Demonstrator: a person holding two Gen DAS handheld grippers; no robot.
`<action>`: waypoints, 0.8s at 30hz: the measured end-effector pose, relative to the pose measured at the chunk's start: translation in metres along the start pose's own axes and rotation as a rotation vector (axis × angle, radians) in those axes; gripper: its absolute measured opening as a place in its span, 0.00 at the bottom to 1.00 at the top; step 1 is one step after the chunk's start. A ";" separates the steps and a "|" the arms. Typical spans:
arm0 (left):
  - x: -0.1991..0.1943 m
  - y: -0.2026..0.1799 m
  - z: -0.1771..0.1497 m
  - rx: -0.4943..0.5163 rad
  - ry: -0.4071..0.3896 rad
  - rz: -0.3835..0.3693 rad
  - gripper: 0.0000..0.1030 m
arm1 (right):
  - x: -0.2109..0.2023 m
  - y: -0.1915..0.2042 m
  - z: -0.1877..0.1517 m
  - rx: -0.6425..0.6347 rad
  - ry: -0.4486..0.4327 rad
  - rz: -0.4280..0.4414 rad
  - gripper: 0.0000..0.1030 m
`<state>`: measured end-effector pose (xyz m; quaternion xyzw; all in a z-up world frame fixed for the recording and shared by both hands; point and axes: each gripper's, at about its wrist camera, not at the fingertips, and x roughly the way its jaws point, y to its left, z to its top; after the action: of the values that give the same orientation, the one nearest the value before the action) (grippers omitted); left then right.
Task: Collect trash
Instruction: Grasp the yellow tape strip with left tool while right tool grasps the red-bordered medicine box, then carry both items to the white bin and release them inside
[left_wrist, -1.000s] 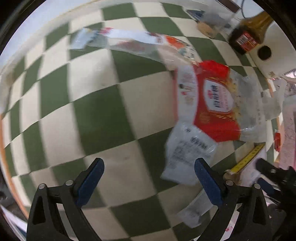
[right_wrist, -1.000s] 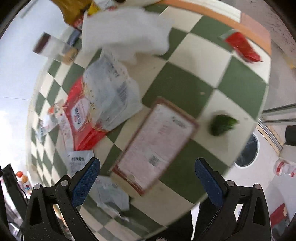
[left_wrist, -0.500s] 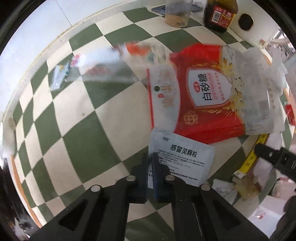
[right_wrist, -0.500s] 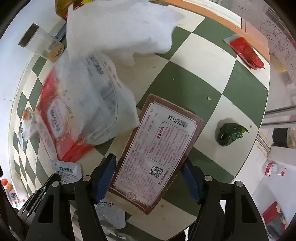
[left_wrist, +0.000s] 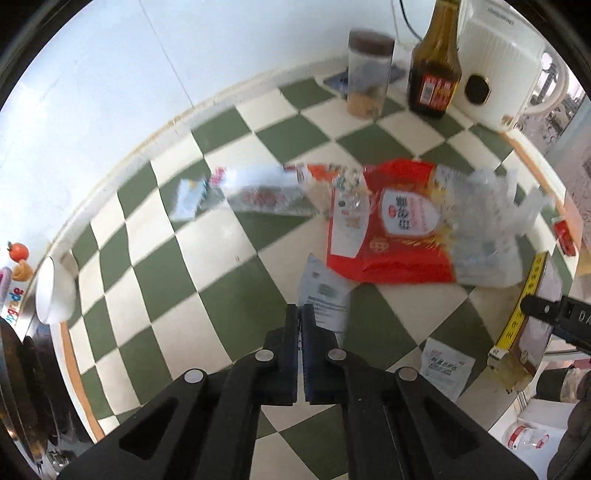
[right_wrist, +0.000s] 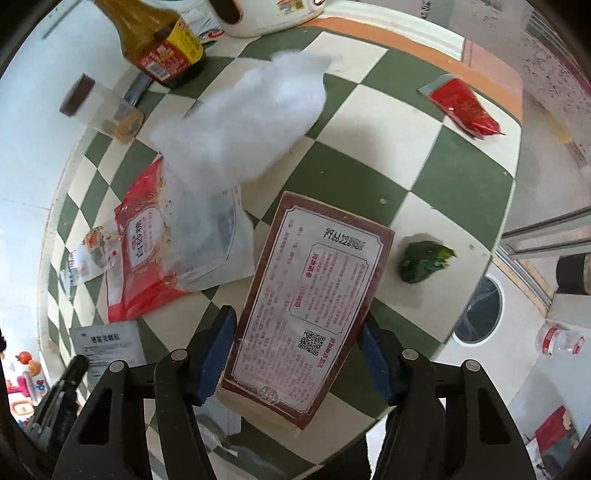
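My left gripper (left_wrist: 300, 314) is shut on the near edge of a white sachet (left_wrist: 325, 295) and holds it over the green-and-cream checked table (left_wrist: 177, 266). Beyond it lie a red sugar bag (left_wrist: 391, 229) and a clear wrapper (left_wrist: 258, 192). My right gripper (right_wrist: 295, 332) is shut on a flat brown-edged tea box (right_wrist: 314, 299), tilted up off the table. The sachet (right_wrist: 107, 343) and the red bag (right_wrist: 136, 243) also show in the right wrist view.
A white tissue (right_wrist: 247, 118) lies by a sauce bottle (right_wrist: 162, 40) and a jar (right_wrist: 103, 110). A red packet (right_wrist: 465, 107) and a green scrap (right_wrist: 424, 258) lie to the right. A white kettle (left_wrist: 498, 66), another sachet (left_wrist: 447, 365) and a white bowl (left_wrist: 55, 291) stand around.
My left gripper shut on the white sachet and lifted it. My right gripper closed on the tea box and tipped it up from the table.
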<state>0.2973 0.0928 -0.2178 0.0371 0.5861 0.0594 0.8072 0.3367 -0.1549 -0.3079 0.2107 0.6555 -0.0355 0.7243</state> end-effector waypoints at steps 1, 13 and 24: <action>-0.005 0.000 0.005 0.004 -0.014 -0.002 0.00 | -0.004 -0.005 -0.001 0.008 -0.006 0.009 0.64; -0.063 -0.063 0.048 0.150 -0.187 -0.057 0.00 | -0.066 -0.047 -0.012 0.101 -0.115 0.097 0.63; -0.131 -0.195 0.050 0.399 -0.314 -0.196 0.00 | -0.142 -0.150 -0.024 0.263 -0.282 0.130 0.62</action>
<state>0.3145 -0.1183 -0.1043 0.1473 0.4547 -0.1423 0.8668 0.2452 -0.3145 -0.2115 0.3383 0.5223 -0.1032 0.7759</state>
